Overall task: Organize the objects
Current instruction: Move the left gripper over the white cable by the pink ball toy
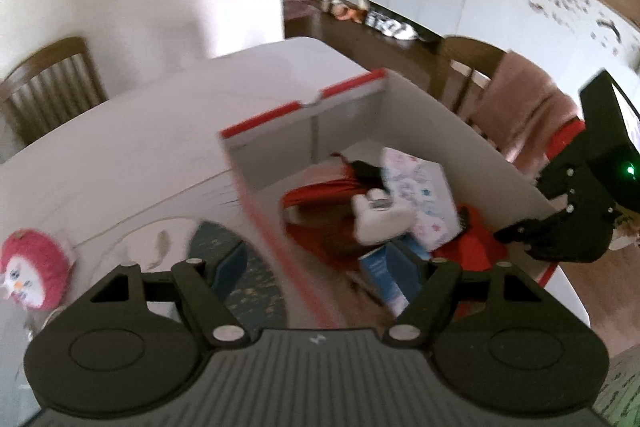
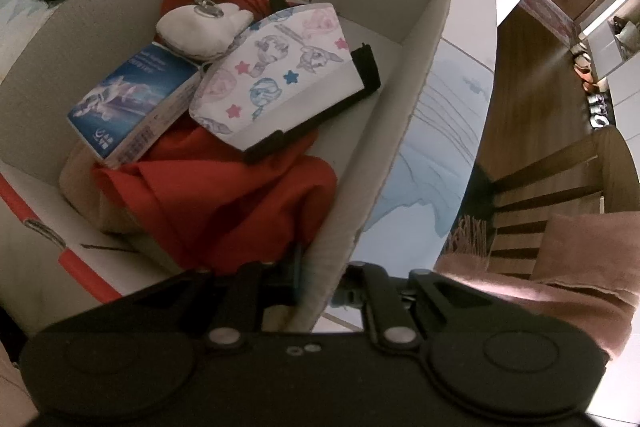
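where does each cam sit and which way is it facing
Left wrist: on the left claw, angled down over the box wall; its open fingers show, and the right claw at the far wall.
Right wrist: on the right claw, looking steeply down into the box; its shut fingers straddle the wall.
Shared: box, patterned pouch, blue carton.

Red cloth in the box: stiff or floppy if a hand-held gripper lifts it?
Probably floppy: the red cloth lies in soft folds. It would likely drape and sag from one pinch. Lifting may tip the blue carton and patterned pouch resting on it.
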A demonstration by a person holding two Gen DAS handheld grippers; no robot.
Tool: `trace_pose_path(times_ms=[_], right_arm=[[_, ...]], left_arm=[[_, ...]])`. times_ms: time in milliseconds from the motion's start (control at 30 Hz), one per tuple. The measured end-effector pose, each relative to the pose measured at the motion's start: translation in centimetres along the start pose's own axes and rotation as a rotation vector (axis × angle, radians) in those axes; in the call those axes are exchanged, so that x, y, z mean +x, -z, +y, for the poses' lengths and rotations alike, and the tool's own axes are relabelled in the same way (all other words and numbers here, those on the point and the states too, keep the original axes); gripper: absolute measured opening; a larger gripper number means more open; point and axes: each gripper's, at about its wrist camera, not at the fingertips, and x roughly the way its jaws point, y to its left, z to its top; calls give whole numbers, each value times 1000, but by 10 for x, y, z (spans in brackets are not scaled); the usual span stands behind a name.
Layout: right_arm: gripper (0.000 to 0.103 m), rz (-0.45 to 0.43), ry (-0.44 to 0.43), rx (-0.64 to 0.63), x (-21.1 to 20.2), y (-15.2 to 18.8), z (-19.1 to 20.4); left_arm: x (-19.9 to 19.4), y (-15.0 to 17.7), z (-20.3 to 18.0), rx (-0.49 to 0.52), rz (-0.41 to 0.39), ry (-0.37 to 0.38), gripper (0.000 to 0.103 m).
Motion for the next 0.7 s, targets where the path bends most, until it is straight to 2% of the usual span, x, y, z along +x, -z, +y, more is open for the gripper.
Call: trace_pose_path(times_ms=[133,233,333,567,700], right_arm=[[10,6,7,0,0,-1,1],[10,11,8,7,-1,-2,2],[10,16,11,10,-1,-3,2],[11,28,17,13,-1,-4,2],[11,35,21,18,-1,-5,3]], left_arm=[[-14,14,31,-71,-20,-64,76],[-20,28,59,-132,-24,-142,76],[-25,43,90,-196,-23,-239,83],[-29,74,163,-320,19,-410,83],[-25,88,210,-454,56,-467,83]])
